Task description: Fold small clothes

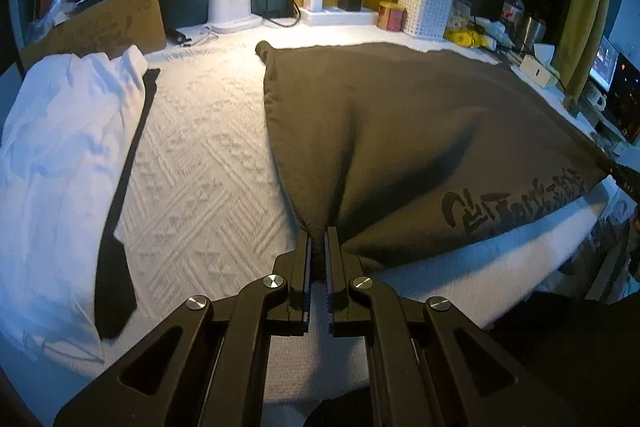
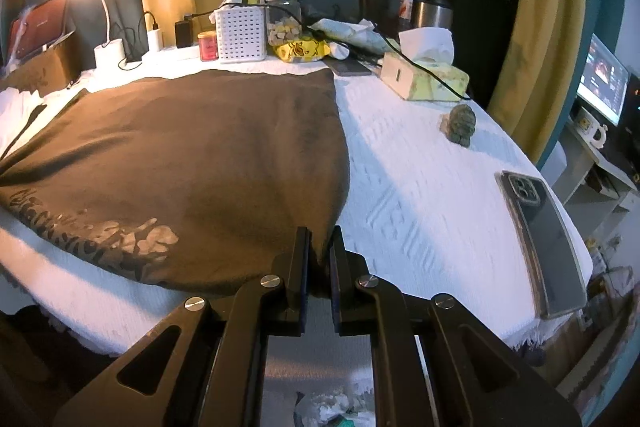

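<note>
A dark brown garment with a printed design lies spread on the white textured table cover. My left gripper is shut on its near left corner, and the cloth bunches into folds there. In the right wrist view the same garment fills the left half. My right gripper is shut on its near right corner at the table's front edge. The print runs along the near hem between the two grippers.
A white shirt and a black tie lie at the left. A phone, a small green lump and a tissue box lie at the right. A lamp, chargers, a white basket and jars line the back.
</note>
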### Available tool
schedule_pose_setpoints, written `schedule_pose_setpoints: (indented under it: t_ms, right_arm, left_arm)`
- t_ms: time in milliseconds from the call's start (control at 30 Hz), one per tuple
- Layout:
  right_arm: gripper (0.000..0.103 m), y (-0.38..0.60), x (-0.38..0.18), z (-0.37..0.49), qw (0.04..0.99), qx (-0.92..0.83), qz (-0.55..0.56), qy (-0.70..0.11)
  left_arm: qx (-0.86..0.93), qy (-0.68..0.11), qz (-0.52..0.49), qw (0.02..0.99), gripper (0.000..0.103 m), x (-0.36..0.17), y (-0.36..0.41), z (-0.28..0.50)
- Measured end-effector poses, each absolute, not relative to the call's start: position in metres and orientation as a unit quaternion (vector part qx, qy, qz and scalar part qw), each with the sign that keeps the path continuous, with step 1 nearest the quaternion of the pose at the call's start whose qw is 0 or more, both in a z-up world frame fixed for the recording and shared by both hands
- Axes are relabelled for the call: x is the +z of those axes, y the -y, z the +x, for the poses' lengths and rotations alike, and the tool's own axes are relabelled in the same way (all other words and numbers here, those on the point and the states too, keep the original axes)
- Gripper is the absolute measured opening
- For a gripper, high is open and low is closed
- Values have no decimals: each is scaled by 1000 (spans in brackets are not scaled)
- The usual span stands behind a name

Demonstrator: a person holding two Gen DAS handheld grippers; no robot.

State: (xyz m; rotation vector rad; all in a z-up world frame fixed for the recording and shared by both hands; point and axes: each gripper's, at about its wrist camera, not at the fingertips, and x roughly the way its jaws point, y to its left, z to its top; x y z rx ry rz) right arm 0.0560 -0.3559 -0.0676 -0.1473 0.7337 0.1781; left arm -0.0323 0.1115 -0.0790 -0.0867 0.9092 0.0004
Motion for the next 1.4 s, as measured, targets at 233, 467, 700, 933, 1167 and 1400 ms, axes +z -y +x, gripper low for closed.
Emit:
schedule_pose_setpoints:
  t_ms: [233, 467, 700, 933, 1167, 1400]
  right_arm:
    - [10, 359, -82, 57, 920, 83, -64, -377]
    - [10, 364, -86, 61, 918, 85, -46, -384]
    - [10, 367, -85, 67, 912, 89, -34, -400]
    - [13, 365, -82, 73, 908, 84, -45, -409]
    - [38, 361, -74, 85, 910, 77, -45, -406]
    - [39, 355, -68, 107, 912, 75, -38, -401]
  left_arm:
    - [3, -454, -57, 889, 4, -92, -117, -35]
    - [28, -459, -72, 885, 24, -90, -122, -31]
    - [37, -453, -68, 888, 31, -86, -125, -26]
    - [43, -452, -68, 888, 40, -83, -129, -16]
    - [49, -439, -76, 894, 56, -79, -142, 8]
    - [42, -435, -75, 896, 56, -81, -149, 44]
